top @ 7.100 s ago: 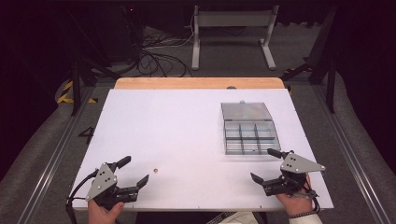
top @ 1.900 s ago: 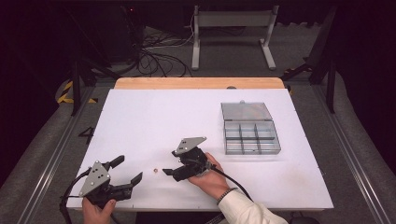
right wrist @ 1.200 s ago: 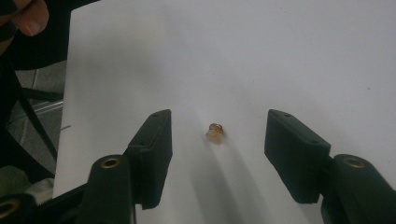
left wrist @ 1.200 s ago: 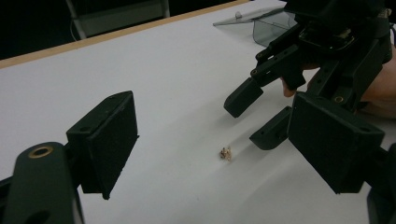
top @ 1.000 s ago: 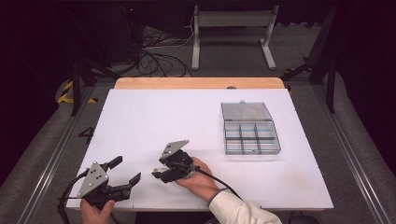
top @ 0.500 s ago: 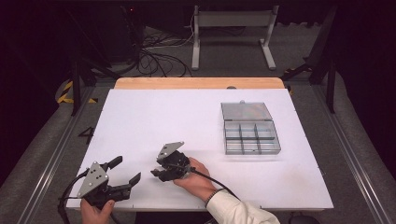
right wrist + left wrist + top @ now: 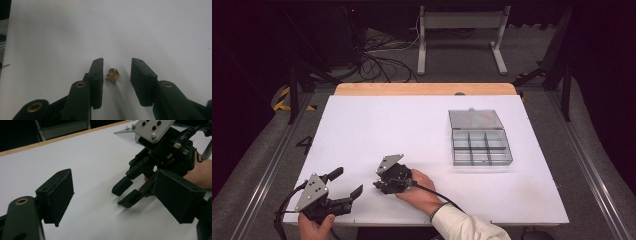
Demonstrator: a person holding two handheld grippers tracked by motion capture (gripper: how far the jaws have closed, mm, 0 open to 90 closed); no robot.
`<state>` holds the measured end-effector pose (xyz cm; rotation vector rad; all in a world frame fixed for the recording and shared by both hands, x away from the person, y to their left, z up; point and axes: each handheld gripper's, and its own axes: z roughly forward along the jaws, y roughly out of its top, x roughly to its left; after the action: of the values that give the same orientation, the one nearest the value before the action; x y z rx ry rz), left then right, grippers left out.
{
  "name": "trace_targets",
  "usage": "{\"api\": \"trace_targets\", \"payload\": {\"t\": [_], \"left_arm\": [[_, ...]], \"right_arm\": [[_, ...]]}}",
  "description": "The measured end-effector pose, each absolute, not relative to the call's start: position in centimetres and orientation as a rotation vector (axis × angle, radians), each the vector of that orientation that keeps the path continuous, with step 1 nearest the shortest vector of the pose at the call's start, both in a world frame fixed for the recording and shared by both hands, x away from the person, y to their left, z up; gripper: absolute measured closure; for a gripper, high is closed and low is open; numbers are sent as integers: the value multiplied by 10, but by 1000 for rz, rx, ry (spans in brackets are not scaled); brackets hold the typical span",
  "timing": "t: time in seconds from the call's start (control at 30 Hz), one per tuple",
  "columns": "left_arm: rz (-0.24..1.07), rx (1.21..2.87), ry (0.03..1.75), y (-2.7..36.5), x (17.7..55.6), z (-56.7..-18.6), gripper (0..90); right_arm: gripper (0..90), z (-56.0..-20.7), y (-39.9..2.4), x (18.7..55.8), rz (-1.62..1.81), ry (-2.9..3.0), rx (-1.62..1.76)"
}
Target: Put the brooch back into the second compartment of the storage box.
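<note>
A small brass-coloured part [image 7: 113, 74] is lying on the white bench [image 7: 412, 130], near its front edge and left of the middle. The right tongs [image 7: 117, 75] are straddling it with the tips down at the surface; their jaws have just been closing, yet a gap is showing on each side and the pads are not pressing on it. The left tongs [image 7: 348, 183] are sitting just beside them near the front left corner, spread wide and gripping nothing, with their jaws pointing toward the right tongs. A clear compartment box [image 7: 481, 137] with its lid open is standing well apart on the right half. Nothing is lying between the part and the jaws.
</note>
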<state>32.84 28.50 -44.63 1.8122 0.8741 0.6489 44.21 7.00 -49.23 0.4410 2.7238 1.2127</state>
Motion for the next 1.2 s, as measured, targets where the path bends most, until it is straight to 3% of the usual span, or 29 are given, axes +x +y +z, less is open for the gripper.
{"api": "trace_targets", "payload": {"t": [0.5, 1.2], "left_arm": [[640, 1812, 881, 285, 329, -447, 168], [642, 1815, 875, 285, 330, -447, 168]], "right_arm": [[785, -493, 73, 441, 1186, 2713, 419], [791, -471, 54, 439, 1243, 2675, 425]]}}
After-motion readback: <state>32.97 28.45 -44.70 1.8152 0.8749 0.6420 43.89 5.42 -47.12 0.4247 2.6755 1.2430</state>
